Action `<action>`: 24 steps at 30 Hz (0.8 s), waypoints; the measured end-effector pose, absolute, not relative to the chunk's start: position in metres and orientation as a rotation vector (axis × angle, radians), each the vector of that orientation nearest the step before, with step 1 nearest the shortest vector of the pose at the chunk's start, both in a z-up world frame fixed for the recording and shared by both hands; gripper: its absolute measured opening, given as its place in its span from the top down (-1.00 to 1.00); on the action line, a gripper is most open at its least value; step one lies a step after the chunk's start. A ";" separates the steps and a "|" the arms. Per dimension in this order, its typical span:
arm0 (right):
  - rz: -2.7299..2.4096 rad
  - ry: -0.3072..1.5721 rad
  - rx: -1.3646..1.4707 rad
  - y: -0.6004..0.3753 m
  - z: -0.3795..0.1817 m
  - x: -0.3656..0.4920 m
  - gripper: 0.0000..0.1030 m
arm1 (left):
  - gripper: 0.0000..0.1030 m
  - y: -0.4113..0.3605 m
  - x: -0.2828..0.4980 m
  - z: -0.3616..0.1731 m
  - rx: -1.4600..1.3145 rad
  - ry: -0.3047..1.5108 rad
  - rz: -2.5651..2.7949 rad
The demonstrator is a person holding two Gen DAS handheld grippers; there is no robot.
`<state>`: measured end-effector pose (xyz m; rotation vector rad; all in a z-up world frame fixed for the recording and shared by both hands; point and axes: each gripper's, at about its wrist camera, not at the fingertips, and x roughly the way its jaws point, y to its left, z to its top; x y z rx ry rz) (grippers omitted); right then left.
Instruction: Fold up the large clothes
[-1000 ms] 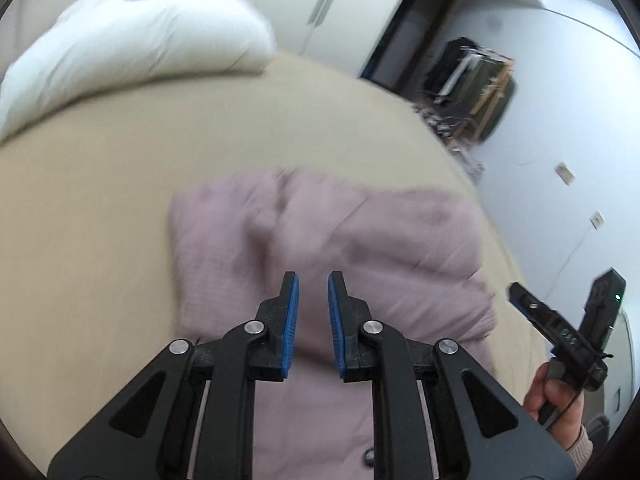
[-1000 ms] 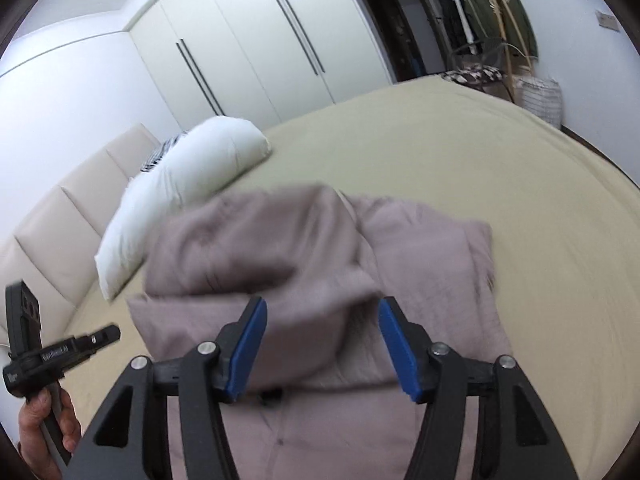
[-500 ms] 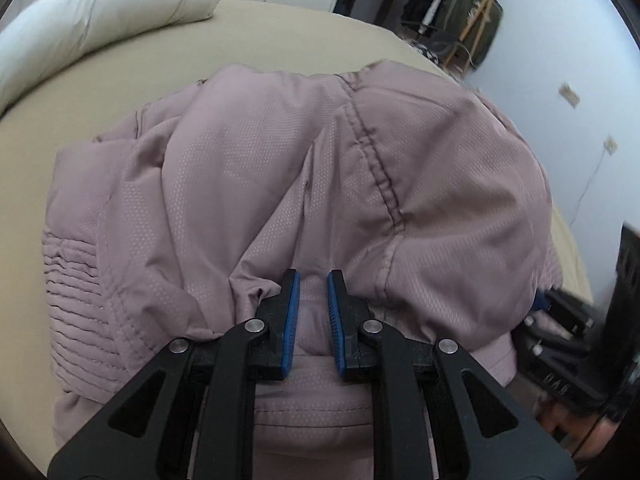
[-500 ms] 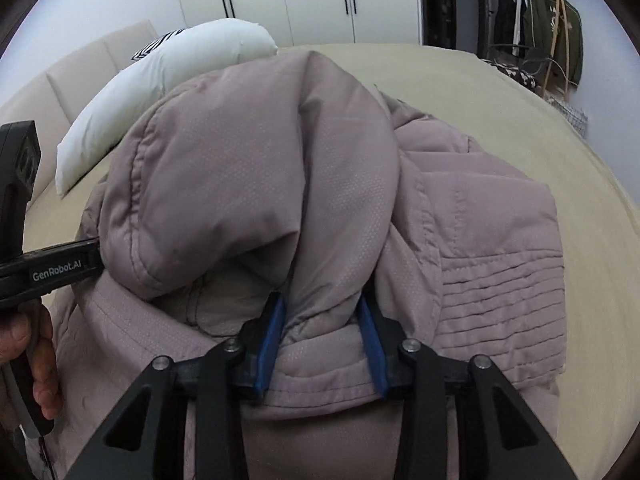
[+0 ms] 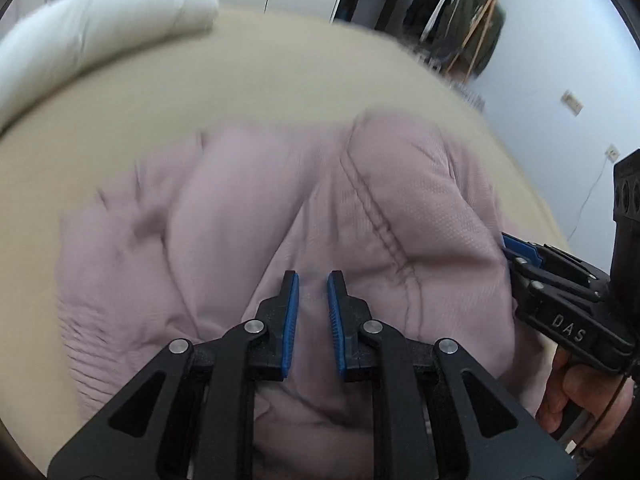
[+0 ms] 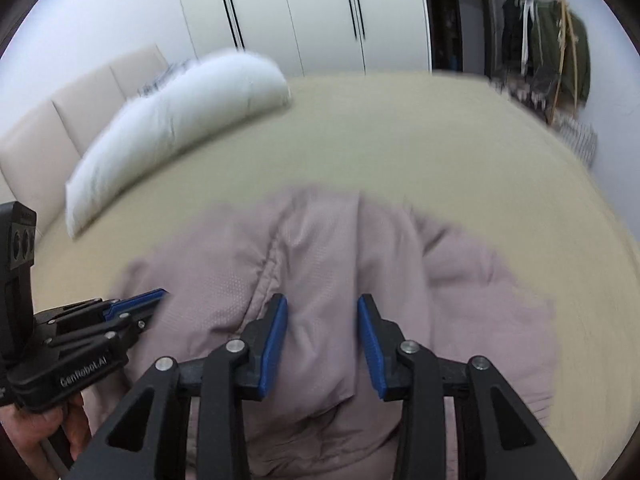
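Observation:
A mauve padded garment [image 5: 280, 208] lies bunched on the beige bed [image 5: 280, 80], folded over itself, with a seam running down its top layer. My left gripper [image 5: 312, 304] points down at its near edge, and its blue pads stand close together with a thin fold of fabric pinched between them. In the right wrist view the garment [image 6: 360, 248] fills the gap between the pads of my right gripper [image 6: 322, 320], which grips a thicker fold. Each gripper also shows in the other's view: the right gripper [image 5: 516, 248] at the garment's right side, the left gripper [image 6: 136, 304] at its left. A hand holds each handle.
A long white pillow [image 6: 180, 120] lies at the far left by the padded headboard [image 6: 60, 120]. White wardrobe doors [image 6: 320, 12] stand behind the bed. A rack of dark clothes [image 6: 548, 40] stands at the far right. Bare sheet [image 6: 440, 140] stretches beyond the garment.
Half a second ago the garment bulged up close to both cameras; now it lies lower and flatter on the bed. The right jaws have narrowed onto the fold since one second ago.

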<state>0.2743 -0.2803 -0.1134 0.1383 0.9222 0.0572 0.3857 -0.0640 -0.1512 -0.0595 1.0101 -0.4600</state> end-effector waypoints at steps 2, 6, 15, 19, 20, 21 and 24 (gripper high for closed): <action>0.062 0.873 0.029 -0.270 -0.131 0.266 0.18 | 0.72 -0.068 0.383 -0.164 -0.014 0.974 -0.460; 0.099 0.891 0.029 -0.270 -0.124 0.263 0.17 | 0.72 -0.075 0.388 -0.154 -0.060 1.005 -0.478; 0.085 0.768 0.119 -0.286 -0.070 0.300 0.19 | 0.72 -0.061 0.384 -0.092 -0.137 0.834 -0.500; 0.077 0.934 0.061 -0.271 -0.127 0.338 0.06 | 0.72 -0.077 0.411 -0.136 -0.141 0.993 -0.486; 0.081 0.909 0.049 -0.271 -0.137 0.335 0.01 | 0.72 -0.077 0.413 -0.149 -0.150 1.002 -0.489; 0.087 0.894 0.056 -0.273 -0.141 0.330 0.01 | 0.72 -0.081 0.416 -0.156 -0.144 0.991 -0.493; 0.093 0.915 0.065 -0.276 -0.134 0.323 -0.02 | 0.72 -0.087 0.411 -0.159 -0.133 0.990 -0.491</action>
